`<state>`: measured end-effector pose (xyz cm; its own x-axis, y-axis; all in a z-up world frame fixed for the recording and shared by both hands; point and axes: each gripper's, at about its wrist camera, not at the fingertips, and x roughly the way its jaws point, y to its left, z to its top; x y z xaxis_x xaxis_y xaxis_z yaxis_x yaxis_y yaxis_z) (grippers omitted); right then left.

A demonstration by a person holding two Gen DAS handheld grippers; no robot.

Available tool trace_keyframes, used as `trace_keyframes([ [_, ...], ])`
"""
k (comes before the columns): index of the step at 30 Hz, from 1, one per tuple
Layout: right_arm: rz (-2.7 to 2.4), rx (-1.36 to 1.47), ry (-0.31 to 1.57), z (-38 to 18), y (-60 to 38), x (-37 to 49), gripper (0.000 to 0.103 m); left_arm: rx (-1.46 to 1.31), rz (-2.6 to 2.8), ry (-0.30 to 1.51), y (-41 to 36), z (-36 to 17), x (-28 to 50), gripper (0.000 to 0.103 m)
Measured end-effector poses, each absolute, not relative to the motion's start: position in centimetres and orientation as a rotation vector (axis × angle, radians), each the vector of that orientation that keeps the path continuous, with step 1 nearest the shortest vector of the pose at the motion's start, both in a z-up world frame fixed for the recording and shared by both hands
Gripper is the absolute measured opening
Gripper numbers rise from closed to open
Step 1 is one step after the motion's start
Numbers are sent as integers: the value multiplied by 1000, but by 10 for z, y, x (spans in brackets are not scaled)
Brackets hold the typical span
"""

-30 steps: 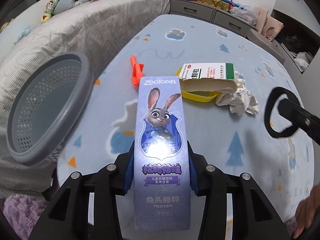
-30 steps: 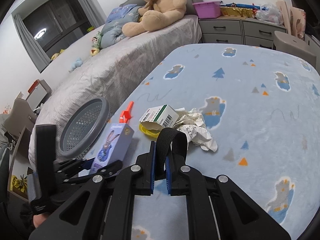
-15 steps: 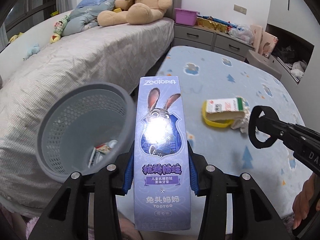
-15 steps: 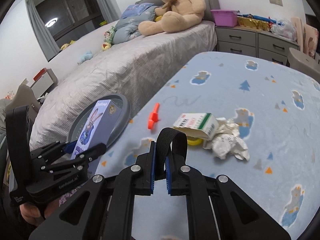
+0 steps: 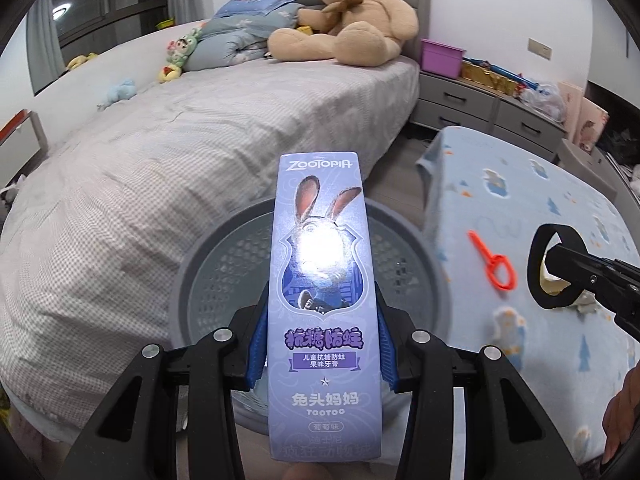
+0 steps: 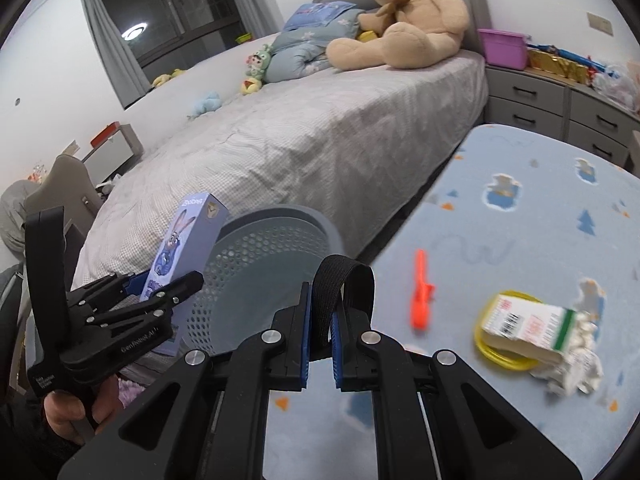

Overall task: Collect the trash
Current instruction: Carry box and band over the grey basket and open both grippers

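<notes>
Both grippers have swung left, away from the litter on the blue blanket (image 5: 560,208), and the grey basket (image 5: 224,264) now sits right under the purple toothpaste box (image 5: 324,280). Left gripper (image 5: 320,344) is clamped on that box, blue pads (image 5: 258,344) pressing both long sides, box standing upright over the basket's open mouth. Right gripper (image 6: 320,340) is clenched tight on a black strap loop (image 6: 344,280), just right of the basket in its own view. Out on the blanket to the right: an orange plastic piece (image 6: 420,292), then a white carton (image 6: 528,328) lying on a yellow ring (image 6: 486,348), crumpled paper (image 6: 576,364) touching it. Far side, a teddy bear (image 5: 352,20) sits on the grey bed (image 5: 200,152).
</notes>
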<state>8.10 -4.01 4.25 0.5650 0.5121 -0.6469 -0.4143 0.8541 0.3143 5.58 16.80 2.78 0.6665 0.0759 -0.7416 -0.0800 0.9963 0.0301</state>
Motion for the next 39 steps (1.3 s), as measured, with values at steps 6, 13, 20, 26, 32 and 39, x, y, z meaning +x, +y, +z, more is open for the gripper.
trace_keyframes([
  [6,618,90,836,30,12,103,9,-48,127,867,194,10,66,43],
  [13,666,41,879,10,47,120,9,-74,141,892,211,-3,73,43],
  [20,680,33,902,0,56,128,13,-101,139,915,218,-10,79,43],
  [26,672,40,898,1,53,130,22,-113,153,906,221,-8,78,53],
  [32,659,44,882,4,49,127,36,-99,177,898,220,-6,75,59],
  [39,656,41,886,4,49,123,36,-108,199,890,224,-5,75,63],
])
